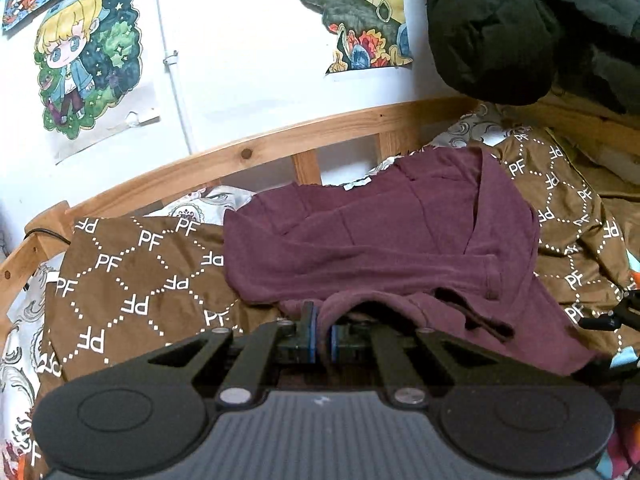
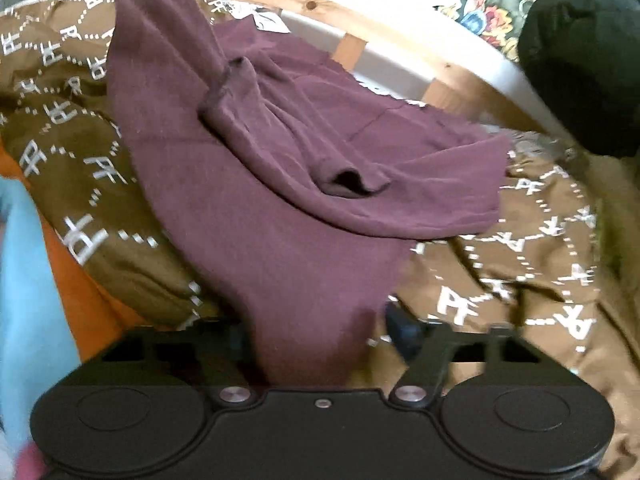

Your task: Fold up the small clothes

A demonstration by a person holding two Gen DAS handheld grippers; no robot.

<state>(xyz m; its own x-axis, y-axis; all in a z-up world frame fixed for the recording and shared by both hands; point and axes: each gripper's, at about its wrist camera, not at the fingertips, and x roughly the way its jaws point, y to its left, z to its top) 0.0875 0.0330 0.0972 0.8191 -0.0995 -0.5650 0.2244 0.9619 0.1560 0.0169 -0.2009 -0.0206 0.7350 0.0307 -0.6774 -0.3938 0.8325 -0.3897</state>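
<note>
The left gripper (image 1: 323, 338) is pinched shut on a fold of the maroon knit sweater (image 1: 380, 236). The right gripper (image 2: 320, 336) stands partly open, sweater hem between its jaws; pad contact unclear.

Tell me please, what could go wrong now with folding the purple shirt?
1. The left gripper pinches only a small fold of the shirt's edge, so it may slip out.
2. The right gripper has cloth between its fingers, but a firm grip is unclear; that corner might drop.
3. The loose sleeve lies bunched on top and may get folded in crooked.
</note>
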